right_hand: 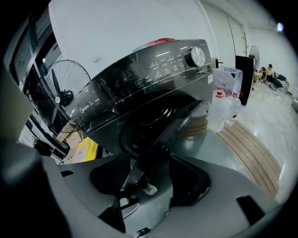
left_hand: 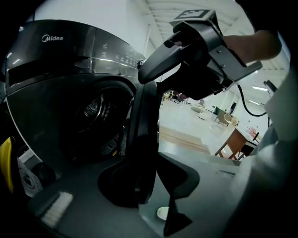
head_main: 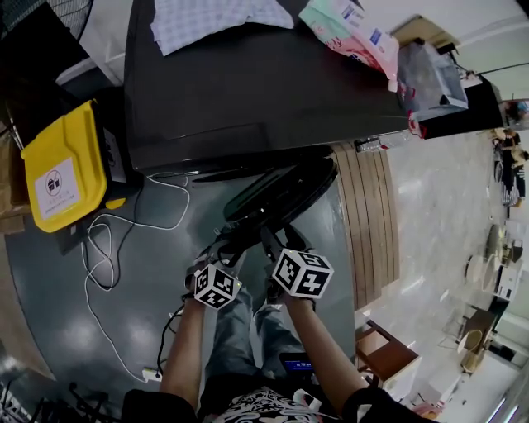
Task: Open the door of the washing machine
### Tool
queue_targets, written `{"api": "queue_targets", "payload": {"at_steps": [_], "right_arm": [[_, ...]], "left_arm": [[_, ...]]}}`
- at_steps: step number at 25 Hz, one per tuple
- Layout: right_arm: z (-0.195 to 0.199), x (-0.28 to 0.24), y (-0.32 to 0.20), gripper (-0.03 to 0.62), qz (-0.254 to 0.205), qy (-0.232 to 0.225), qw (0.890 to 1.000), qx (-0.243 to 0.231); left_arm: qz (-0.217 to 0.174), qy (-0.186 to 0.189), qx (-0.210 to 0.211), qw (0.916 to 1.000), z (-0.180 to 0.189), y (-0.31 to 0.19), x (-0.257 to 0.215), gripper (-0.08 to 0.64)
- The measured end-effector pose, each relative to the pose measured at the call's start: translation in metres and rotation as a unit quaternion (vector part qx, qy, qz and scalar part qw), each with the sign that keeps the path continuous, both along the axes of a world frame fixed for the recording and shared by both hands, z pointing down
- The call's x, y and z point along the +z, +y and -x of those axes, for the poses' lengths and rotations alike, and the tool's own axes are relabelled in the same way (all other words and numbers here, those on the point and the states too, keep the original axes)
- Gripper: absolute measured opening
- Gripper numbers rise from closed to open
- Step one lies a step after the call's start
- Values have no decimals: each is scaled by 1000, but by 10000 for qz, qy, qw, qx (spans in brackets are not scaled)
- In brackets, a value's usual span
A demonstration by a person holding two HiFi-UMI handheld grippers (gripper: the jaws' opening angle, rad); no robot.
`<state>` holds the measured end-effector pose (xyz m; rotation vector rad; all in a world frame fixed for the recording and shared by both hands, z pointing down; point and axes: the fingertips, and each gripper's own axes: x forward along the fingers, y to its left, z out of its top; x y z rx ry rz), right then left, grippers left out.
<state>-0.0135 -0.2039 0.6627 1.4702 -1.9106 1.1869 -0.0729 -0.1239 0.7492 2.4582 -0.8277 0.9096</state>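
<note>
The dark front-loading washing machine (head_main: 248,91) (left_hand: 60,69) (right_hand: 139,79) stands in front of me. Its round door (head_main: 285,194) (left_hand: 144,121) (right_hand: 177,123) hangs swung out, and the drum (left_hand: 95,109) shows behind it. My left gripper (head_main: 234,241) (left_hand: 149,186) is shut on the door's free edge, which fills the gap between its jaws. My right gripper (head_main: 277,240) (right_hand: 149,186) sits just beside it on the same edge. Its jaws stand wide open, the door rim between them with room on both sides. The right gripper (left_hand: 186,60) also shows from the side, high in the left gripper view.
A yellow box (head_main: 62,169) and a loose white cable (head_main: 107,256) lie on the floor at the left. A patterned cloth (head_main: 219,21) and a packet (head_main: 347,25) lie on the machine. A bag of bottles (head_main: 430,78) (right_hand: 223,102) stands beside it, above wooden planks (head_main: 368,215).
</note>
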Motion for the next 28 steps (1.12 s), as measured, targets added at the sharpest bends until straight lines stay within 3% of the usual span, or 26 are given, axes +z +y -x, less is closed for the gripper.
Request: {"api": "queue_targets", "payload": {"at_steps": [3, 13, 21, 28], "right_arm": [[-12, 4, 8, 237, 100, 247, 9996, 4], [-27, 7, 24, 233, 138, 312, 9991, -257], [-47, 8, 41, 221, 199, 131, 9987, -442], [-78, 7, 63, 202, 206, 305, 9984, -424]], "left_arm": [[86, 41, 96, 9999, -11, 12, -1, 117], [268, 78, 67, 9996, -35, 34, -3, 124], [331, 533, -74, 9980, -42, 48, -23, 192], [18, 653, -898, 9938, -19, 28, -43, 147]]}}
